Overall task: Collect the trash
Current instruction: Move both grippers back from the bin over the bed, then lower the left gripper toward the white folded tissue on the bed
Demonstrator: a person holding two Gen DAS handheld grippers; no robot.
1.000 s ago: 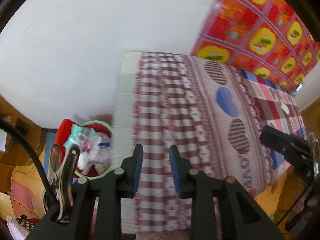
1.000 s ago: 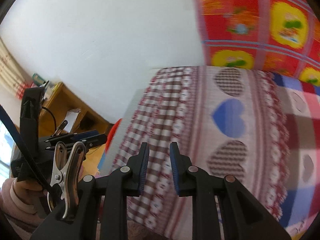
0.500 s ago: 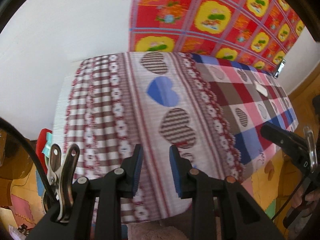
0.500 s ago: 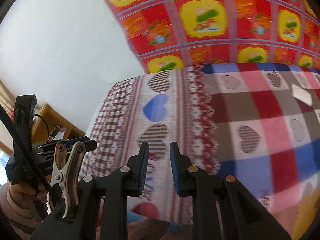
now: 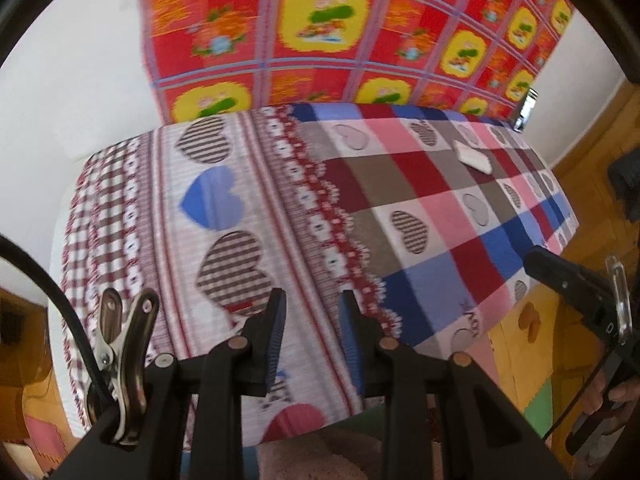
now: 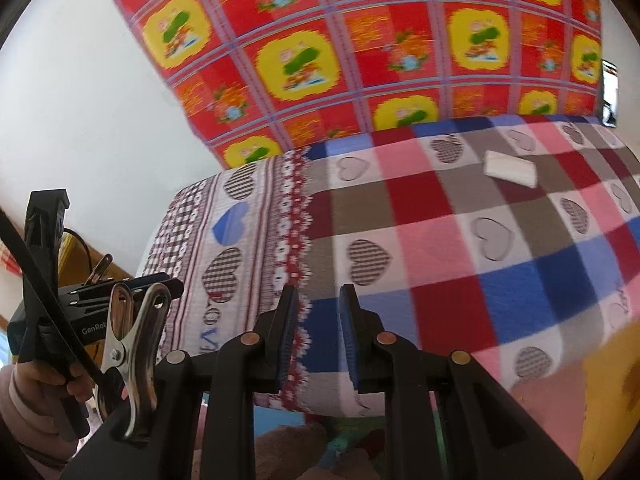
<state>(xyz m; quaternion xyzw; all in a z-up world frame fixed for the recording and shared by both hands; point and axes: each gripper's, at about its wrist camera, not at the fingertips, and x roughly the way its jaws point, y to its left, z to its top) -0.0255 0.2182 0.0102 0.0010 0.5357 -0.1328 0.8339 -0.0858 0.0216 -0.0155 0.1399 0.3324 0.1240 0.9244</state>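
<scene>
- White and thin, a small flat packet point(image 6: 509, 168) is seen lying on the far part of the bed point(image 6: 440, 240), well apart from both grippers, on the checked, heart-patterned cover.
- It is judged to be the trash to collect; whether it is tissue or a wrapper cannot be told.
- It is expected to be light and soft, easily crushed, and likely to slide on the cloth.
- A hold across its short side, over the raised edge, is judged best.
- The left gripper point(image 5: 312, 320) is held over the near edge of the bed, pitched steeply downward, its jaws slightly apart with nothing between them.
- The right gripper point(image 6: 318, 320) is angled less steeply, toward the packet, its jaws likewise parted and empty.
</scene>
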